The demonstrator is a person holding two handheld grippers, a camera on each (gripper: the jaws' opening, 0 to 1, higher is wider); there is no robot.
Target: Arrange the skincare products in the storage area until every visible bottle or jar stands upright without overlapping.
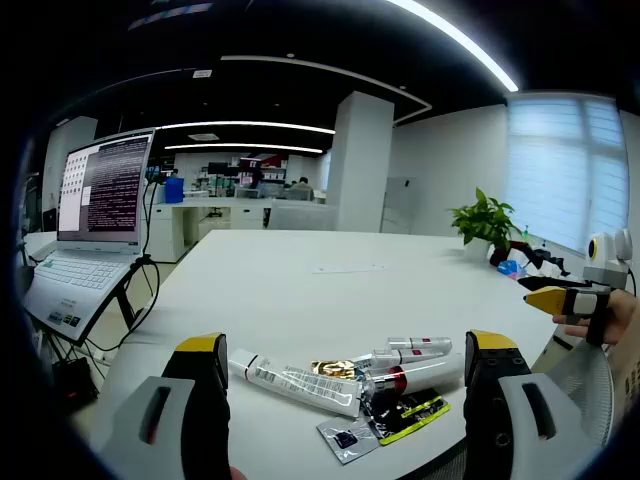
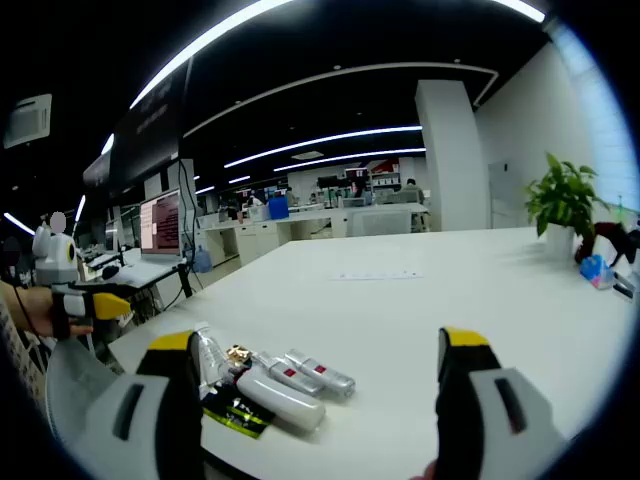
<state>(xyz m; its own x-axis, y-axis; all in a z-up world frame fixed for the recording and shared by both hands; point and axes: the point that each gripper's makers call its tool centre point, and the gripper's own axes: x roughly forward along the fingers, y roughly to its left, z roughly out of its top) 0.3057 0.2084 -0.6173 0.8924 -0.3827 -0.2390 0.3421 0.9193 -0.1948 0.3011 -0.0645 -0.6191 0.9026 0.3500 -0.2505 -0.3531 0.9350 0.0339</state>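
Several skincare products lie flat in a pile near the white table's (image 1: 330, 290) front edge. A white tube (image 1: 290, 383) lies on the left, with a small gold item (image 1: 333, 368) beside it. Two silver bottles with red bands (image 1: 420, 347) and a larger white bottle (image 1: 415, 377) lie side by side. Black-and-yellow sachets (image 1: 410, 415) sit under them. My left gripper (image 1: 346, 343) hangs open just short of the pile, touching nothing. My right gripper (image 2: 317, 340) is open and empty, right of the same white bottle (image 2: 280, 398), silver bottles (image 2: 320, 373) and sachets (image 2: 235, 412).
An open laptop (image 1: 95, 210) stands on a raised stand at the table's left. A potted plant (image 1: 487, 222) and small objects sit at the far right. A sheet of paper (image 1: 345, 268) lies mid-table. A hand holds the right gripper (image 1: 570, 298) and another holds the left gripper (image 2: 100, 303).
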